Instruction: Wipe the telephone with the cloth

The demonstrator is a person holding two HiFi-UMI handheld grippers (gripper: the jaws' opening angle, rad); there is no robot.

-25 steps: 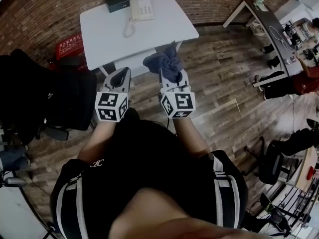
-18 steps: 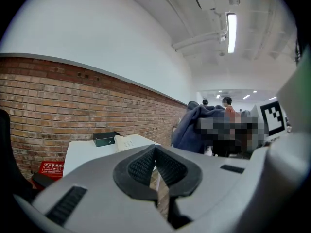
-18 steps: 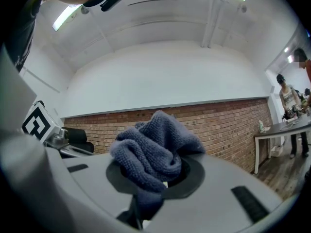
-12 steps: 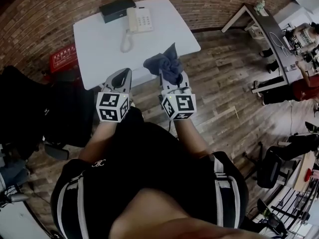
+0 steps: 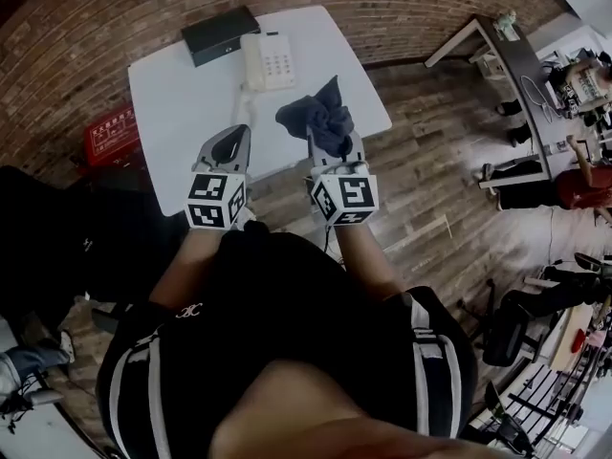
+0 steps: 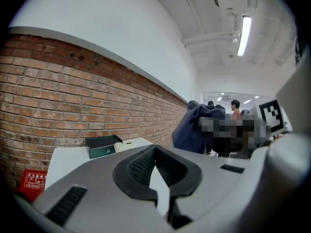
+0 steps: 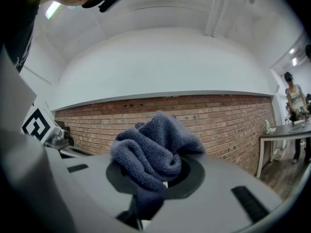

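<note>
A cream telephone [image 5: 269, 61] with its coiled cord lies near the far edge of the white table [image 5: 191, 113]. My right gripper [image 5: 330, 143] is shut on a bunched dark blue cloth [image 5: 320, 118], held over the table's near right edge; the cloth [image 7: 154, 154] fills the jaws in the right gripper view. My left gripper [image 5: 227, 146] hangs over the table's near edge, shut with nothing between its jaws [image 6: 158, 176]. The phone is some way beyond both grippers.
A black box [image 5: 220, 33] sits beside the telephone at the table's far left; it shows as a dark box [image 6: 103, 145] in the left gripper view. A brick wall [image 5: 86, 36] runs behind. A red case [image 5: 110, 132] lies on the floor left. Desks and people stand at the right.
The table and telephone have drawn closer and lower in the head view; both grippers now reach over the table's near edge. The cloth stays held in the right gripper.
</note>
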